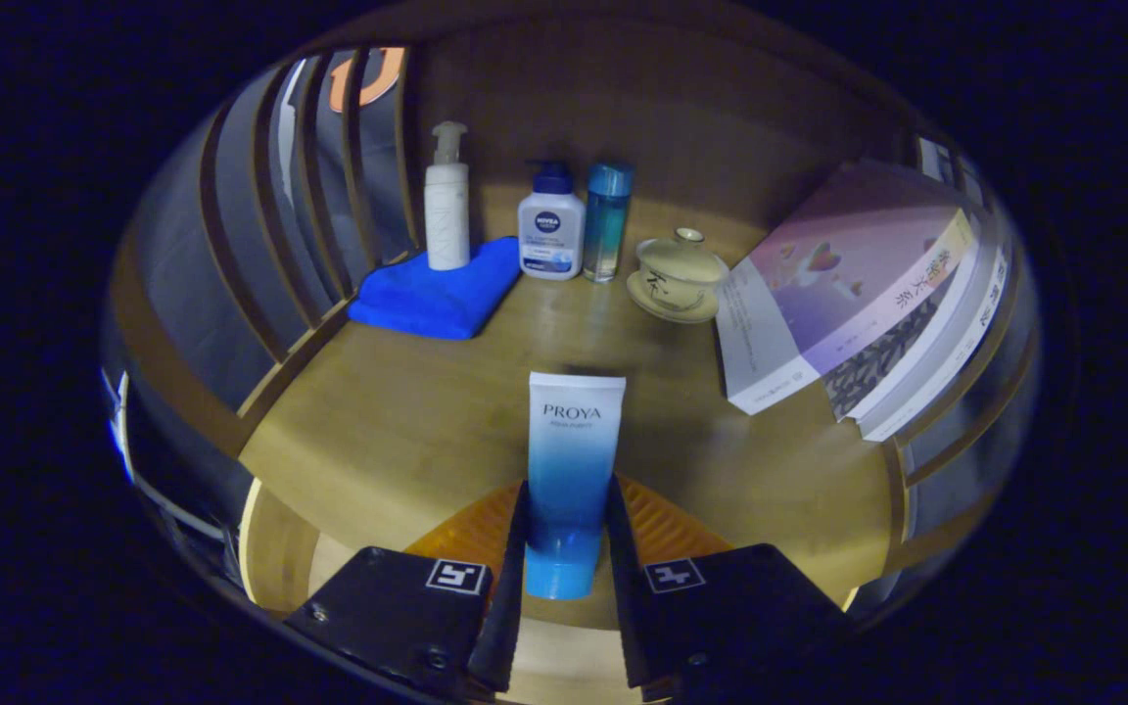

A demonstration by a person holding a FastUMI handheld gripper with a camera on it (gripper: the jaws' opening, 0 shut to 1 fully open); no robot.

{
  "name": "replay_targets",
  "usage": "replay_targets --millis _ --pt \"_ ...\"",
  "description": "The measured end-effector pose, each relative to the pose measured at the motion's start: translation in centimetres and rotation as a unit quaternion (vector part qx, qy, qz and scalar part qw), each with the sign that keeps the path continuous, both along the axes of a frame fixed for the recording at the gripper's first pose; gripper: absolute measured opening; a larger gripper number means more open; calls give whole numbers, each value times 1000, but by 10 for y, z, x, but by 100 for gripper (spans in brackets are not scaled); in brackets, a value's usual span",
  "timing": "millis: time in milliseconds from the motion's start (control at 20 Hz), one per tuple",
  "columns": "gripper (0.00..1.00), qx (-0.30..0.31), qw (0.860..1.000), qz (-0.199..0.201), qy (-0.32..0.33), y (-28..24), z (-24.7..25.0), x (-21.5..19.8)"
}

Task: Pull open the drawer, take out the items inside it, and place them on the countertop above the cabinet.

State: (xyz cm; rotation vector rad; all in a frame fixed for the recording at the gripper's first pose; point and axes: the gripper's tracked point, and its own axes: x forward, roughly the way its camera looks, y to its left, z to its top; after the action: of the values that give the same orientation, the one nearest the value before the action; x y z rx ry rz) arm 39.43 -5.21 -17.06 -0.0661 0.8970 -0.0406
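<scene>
Gripper view: the fingers (569, 568) are closed on the cap end of a blue-and-white tube (572, 470), held upright over the near edge of the wooden counter (407, 431). Toward the far edge stand a white pump bottle (446, 201) on a blue cloth (439, 292), a second pump bottle (551, 225), a teal bottle (607, 220) and a lidded cup (679, 274); books (848, 304) lie along the right edge. Judged stage: tube out of the drawer, not yet released; whether more remains inside cannot be told

The tongs (566, 548) cover both sides of the tube's (572, 470) lower part. At one o'clock, the gaiwan's (679, 274) painted mark is too small to tell.
</scene>
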Motion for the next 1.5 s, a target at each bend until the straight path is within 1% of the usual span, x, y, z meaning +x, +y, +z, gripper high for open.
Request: replay_targets --millis 150,200,300,400,450,600,850,950,1200,1350,1500 --pt "45 0 1000 -14 -11 -2 -5 4" --pt "48 9 1000 -19 -10 -1 -7 2" --pt "55 21 999 -29 -18 -1 -2 -1" --pt "56 35 998 -34 -31 1 11 -10" --pt "57 41 998 -33 -37 3 18 -17" --pt "63 54 996 -18 -67 13 43 -42" --pt "79 68 991 28 -110 45 75 -100" --pt "79 73 987 43 -134 56 85 -125" --pt "79 109 975 42 -190 76 92 -185" --pt "79 96 966 41 -237 69 96 -212" --pt "78 86 959 38 -266 65 85 -242"
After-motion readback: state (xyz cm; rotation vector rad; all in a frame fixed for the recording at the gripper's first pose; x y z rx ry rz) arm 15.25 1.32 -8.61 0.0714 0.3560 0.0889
